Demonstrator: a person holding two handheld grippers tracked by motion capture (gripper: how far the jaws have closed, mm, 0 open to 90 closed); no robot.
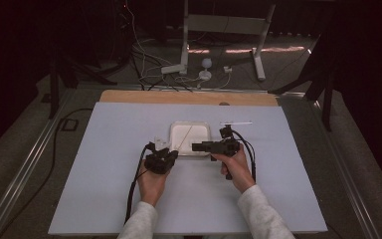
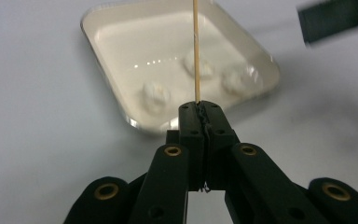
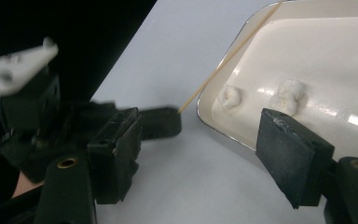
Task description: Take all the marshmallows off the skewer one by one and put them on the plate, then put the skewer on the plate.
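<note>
A pale blue-white table top (image 1: pixel 104 189) fills the middle; a wooden strip (image 1: pixel 129 96) edges it at twelve o'clock; beyond — grey carpet (image 1: pixel 288 64), tangled cables (image 1: pixel 149 74), a white metal stand (image 1: pixel 219 25); darkness surrounds.

tray (image 2: pixel 121 88): glossy (white) | skewer (image 2: pixel 196 46): wood | jaws: matt black

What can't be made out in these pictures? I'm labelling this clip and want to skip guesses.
- Skewer: its far tip is cut off by the top edge of the left gripper view.
- White lumps in the tray: too soft and small to identify; in the high view they are not discernible.
- Right tongs: the third lump is hidden behind them in the right gripper view.
</note>
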